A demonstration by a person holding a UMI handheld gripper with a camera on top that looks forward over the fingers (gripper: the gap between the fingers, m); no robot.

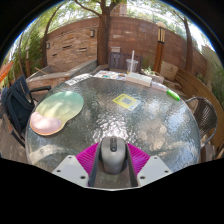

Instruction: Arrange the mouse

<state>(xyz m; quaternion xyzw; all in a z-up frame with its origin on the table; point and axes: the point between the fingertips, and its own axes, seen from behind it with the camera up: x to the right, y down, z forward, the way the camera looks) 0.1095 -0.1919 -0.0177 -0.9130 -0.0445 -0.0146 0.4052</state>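
1. The hand-held gripper (112, 160) is pinching the grey mouse (112, 153) between its pads, over the worktop's (120, 125) near edge
2. The mouse is looking carried, not yet placed
3. Farther out, an oval pad (56, 110) is lying by the left edge, likely the destination

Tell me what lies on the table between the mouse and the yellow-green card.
Nothing: in the gripper view the glass table is bare between the mouse, held between the gripper fingers, and the card.

The tongs (112, 158) grip a grey mouse (112, 153) between pink pads (87, 155). It sits at the near edge of a round glass counter (140, 125). A pastel mat (55, 110) lies far left.
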